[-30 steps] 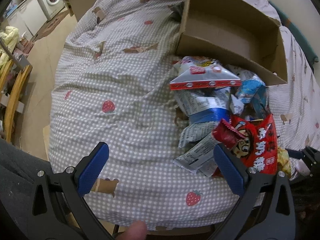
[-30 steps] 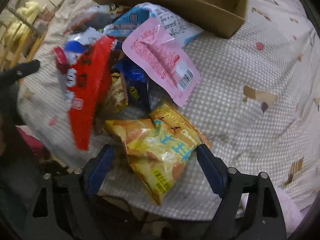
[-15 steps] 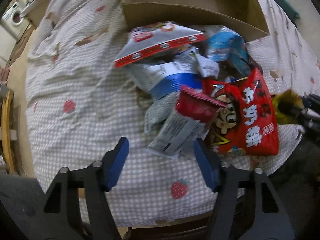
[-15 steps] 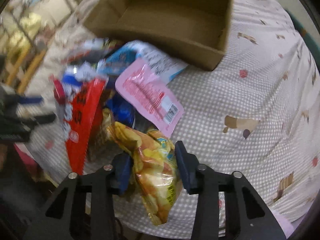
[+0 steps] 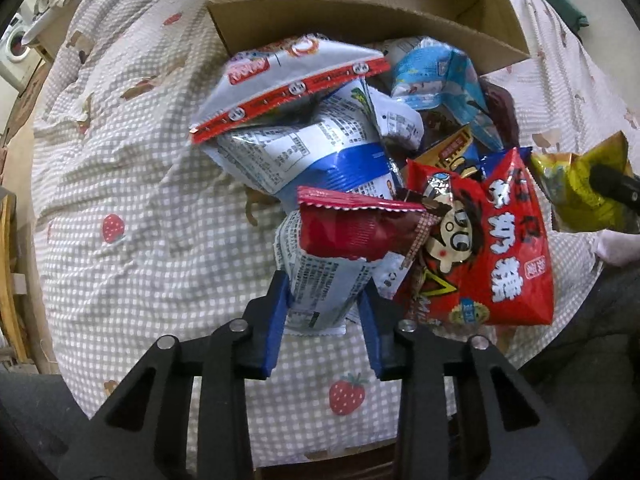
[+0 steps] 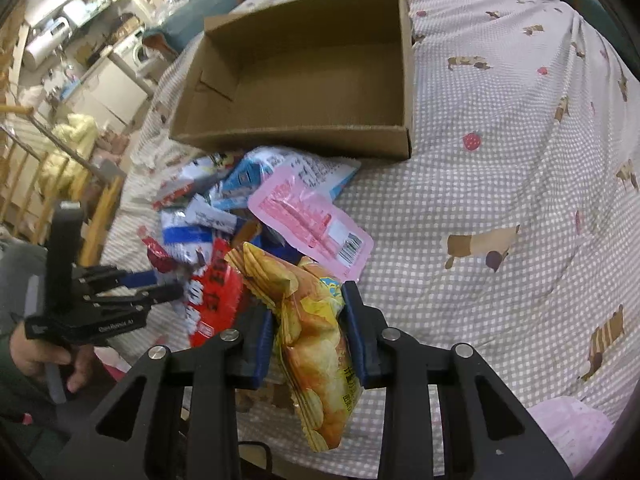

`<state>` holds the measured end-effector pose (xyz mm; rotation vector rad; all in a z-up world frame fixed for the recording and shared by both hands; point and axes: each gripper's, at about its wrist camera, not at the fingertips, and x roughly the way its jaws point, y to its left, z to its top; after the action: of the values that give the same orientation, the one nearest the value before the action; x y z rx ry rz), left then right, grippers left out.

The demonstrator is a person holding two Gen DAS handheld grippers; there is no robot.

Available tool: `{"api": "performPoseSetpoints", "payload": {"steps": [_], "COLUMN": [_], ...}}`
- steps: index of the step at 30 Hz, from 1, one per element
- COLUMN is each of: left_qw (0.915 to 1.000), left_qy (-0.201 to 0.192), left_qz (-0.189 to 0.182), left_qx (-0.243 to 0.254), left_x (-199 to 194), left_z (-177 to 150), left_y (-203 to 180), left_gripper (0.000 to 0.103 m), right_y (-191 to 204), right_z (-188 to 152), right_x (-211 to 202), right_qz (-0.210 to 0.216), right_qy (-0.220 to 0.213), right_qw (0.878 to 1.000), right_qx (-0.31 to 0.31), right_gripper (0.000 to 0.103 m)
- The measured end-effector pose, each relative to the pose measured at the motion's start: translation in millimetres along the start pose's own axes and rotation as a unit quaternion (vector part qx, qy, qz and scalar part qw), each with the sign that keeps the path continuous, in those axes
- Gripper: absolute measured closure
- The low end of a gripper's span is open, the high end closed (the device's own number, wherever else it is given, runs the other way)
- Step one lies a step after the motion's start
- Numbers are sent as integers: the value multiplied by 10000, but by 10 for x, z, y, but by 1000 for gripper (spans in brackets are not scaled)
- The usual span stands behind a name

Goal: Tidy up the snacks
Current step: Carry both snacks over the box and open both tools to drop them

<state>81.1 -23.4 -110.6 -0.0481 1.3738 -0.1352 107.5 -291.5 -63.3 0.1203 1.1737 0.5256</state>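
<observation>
A heap of snack packets lies on a checked cloth just in front of an empty cardboard box. My left gripper points down at the near edge of the heap. Its jaws are closing, and the blue pads press on a white printed packet with a red end. Right beside that packet lies a red bag. My right gripper is shut on a yellow chip bag, lifted off the heap. The left gripper also shows in the right wrist view.
A silver packet with a red strip, a light-blue packet and a pink packet lie between the grippers and the box. A person's hand holds the left gripper. Wooden rails and a washing machine stand left of the bed.
Both grippers went from wide open to closed. The left moved over to the heap and pinched the white packet. The right closed on the yellow bag and rose with it.
</observation>
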Motion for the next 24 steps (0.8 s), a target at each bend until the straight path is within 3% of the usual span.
{"api": "performPoseSetpoints", "payload": {"steps": [6,12,18,24], "left_qw": [9983,9927,9897,9873], "left_qy": [-312,-856,-1220,-1425], "left_qz": [-331,-520,-419,-392], "left_qx": [-356,-667,-614,-581], "left_x": [-405,-973,-1233,-1177], "left_z": [-217,-149,280,791], "left_y": [202,416,456,447], "left_gripper": [75,75,75,75], "right_y": [-65,24,163,188], "right_z": [20,160,478,949], "right_x": [-225,-515,-597,-502], "right_qz": [593,1251,1333,1310], "right_qy": [-411,-1057,-1314,-1481], "right_qw": [9970,9858,9819,9796], "right_qx": [290,371,271,355], "right_gripper": [70,71,70,71]}}
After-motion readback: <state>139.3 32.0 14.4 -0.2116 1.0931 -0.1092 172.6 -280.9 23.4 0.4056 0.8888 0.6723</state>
